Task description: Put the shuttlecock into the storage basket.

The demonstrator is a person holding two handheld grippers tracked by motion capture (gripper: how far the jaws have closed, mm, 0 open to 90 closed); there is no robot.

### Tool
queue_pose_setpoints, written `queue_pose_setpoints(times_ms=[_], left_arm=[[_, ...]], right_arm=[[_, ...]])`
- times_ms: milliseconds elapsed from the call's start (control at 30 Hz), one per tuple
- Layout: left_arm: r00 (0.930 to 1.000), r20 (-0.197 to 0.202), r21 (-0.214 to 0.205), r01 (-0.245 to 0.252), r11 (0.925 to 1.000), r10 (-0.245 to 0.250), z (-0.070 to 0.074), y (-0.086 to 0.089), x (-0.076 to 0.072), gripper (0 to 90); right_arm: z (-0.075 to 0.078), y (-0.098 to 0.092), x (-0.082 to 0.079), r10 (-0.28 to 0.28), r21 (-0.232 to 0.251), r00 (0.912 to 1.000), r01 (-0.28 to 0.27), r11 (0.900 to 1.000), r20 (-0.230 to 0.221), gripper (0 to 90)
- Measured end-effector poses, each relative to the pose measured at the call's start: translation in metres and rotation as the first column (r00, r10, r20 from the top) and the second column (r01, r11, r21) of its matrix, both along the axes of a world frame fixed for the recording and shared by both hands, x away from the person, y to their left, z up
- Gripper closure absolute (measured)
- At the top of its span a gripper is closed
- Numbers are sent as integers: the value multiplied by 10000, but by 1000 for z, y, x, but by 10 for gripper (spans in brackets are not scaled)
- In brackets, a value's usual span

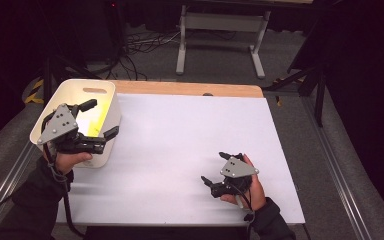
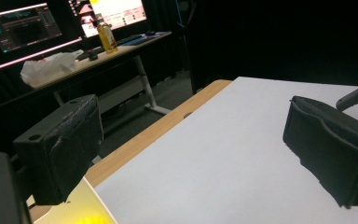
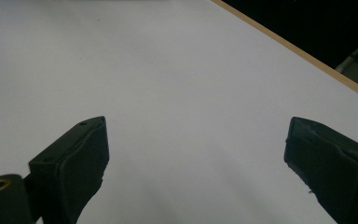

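While we hold the left hand-held gripper (image 1: 100, 119) open and empty over the white bin (image 1: 65, 92) at the surface's (image 1: 190, 145) far left, lowering carelessly risks tipping it; the right hand-held gripper (image 1: 215, 167) rests open, empty, near right.

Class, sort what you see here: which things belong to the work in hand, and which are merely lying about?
In the job:
- white plastic bin with a yellow inside, at the table's left edge
- left gripper, open above the bin
- right gripper, open and empty over the white table top

Lying about:
- yellow bottle on the far desk
- white plastic bag beside it
- white metal stand on the floor
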State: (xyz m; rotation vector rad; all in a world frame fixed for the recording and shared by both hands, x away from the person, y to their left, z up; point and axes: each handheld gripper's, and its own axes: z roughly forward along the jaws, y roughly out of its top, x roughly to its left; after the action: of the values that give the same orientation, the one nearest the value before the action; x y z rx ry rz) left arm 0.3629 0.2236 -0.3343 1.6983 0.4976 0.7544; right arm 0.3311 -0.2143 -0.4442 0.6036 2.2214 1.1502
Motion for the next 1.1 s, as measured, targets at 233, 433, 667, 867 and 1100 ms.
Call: queue_pose_setpoints(times_ms=[233,433,667,867,1100], left_arm=[[9998,59,-13,205,9998,-205,-3,-6,-3,57],[9993,121,79,358,9993,-359,-7,-11,-7,59],[9988,127,184,474,9987,-477,-15,-15,-10,61],[9984,108,245,559,9981,-562,-21,-19,-13,66],[9978,190,246,625,9977,-630,-26,-22,-16,77]], right_arm=[[2,0,-1,17,141,9999,-18,9999,113,74],[4,0,-3,15,268,9997,-22,9996,231,74],[6,0,-4,23,374,9994,-36,9993,349,74],[8,0,-5,49,429,9992,-66,9991,396,75],[8,1,-6,69,460,9992,-87,9989,386,77]])
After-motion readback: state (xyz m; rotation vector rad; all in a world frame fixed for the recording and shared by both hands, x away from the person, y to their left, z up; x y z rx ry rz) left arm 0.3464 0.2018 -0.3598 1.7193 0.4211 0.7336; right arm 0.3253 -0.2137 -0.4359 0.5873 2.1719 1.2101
